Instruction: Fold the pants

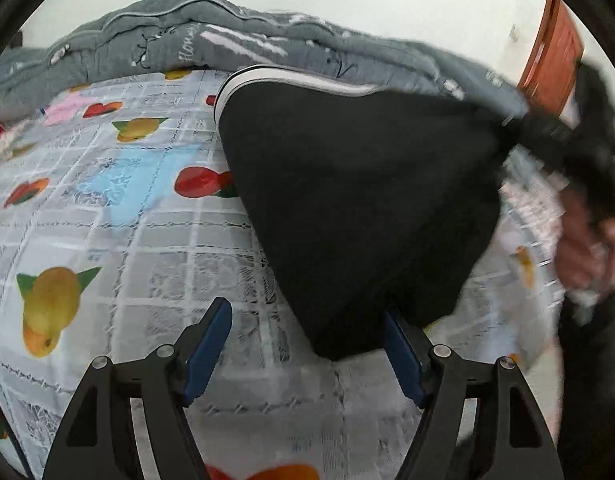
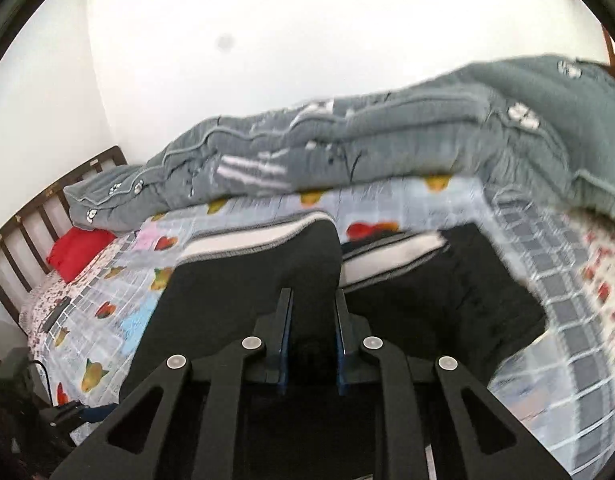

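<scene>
Right hand-held gripper (image 2: 310, 312) clamps black cotton pants with white-striped waistband (image 1: 359, 208); left hand-held gripper (image 1: 307, 344) gapes empty; pull fabric taut, edges aligned.

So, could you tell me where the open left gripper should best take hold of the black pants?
Probably the pants' near corner, which lies beside the left gripper. Come in low along the bedsheet; the right gripper already clamps another part.

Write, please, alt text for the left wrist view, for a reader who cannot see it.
Black pants with a white-trimmed edge are lifted above a fruit-print bedsheet, pulled up at the right by the blurred right gripper. The left gripper is open, its right finger next to the cloth. A grey quilt lies behind.
</scene>
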